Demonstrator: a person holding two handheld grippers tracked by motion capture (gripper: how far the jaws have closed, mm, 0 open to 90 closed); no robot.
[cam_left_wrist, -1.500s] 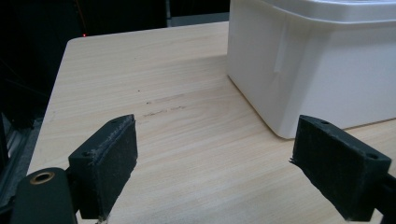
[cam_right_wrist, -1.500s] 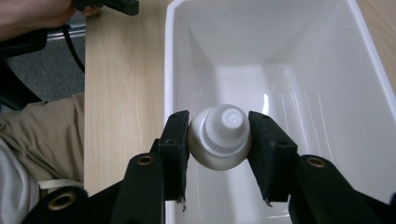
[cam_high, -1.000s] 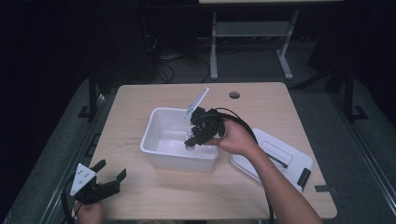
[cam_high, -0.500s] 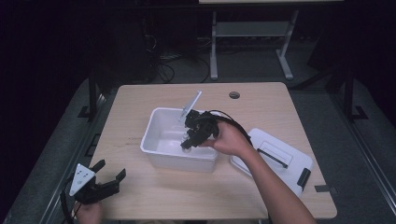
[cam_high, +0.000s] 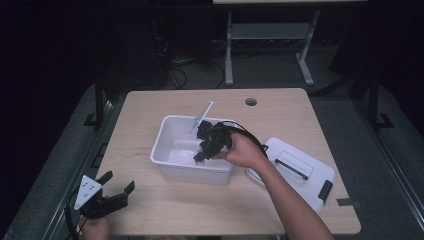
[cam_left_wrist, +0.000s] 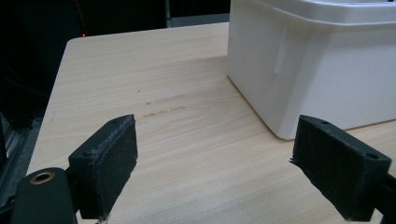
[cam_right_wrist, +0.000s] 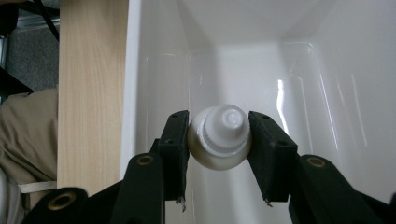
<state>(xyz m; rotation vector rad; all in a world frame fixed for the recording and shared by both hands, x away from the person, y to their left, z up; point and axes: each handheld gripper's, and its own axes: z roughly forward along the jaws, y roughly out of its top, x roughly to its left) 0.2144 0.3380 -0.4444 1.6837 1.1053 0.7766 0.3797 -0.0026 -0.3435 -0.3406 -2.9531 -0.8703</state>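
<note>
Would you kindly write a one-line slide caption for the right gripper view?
Right gripper clamps a white screw-capped bottle above the inside of the white bin.

A light wooden table (cam_high: 150, 107) with a round cable hole (cam_high: 251, 102) near its far edge is seen. A white plastic bin (cam_high: 172, 167) is set on its middle, just ahead of the left gripper (cam_high: 116, 189) and around the right gripper (cam_high: 202, 151). A white lid (cam_high: 310, 177) with a black handle is laid flat just beside the bin, to the right of the right gripper.
</note>
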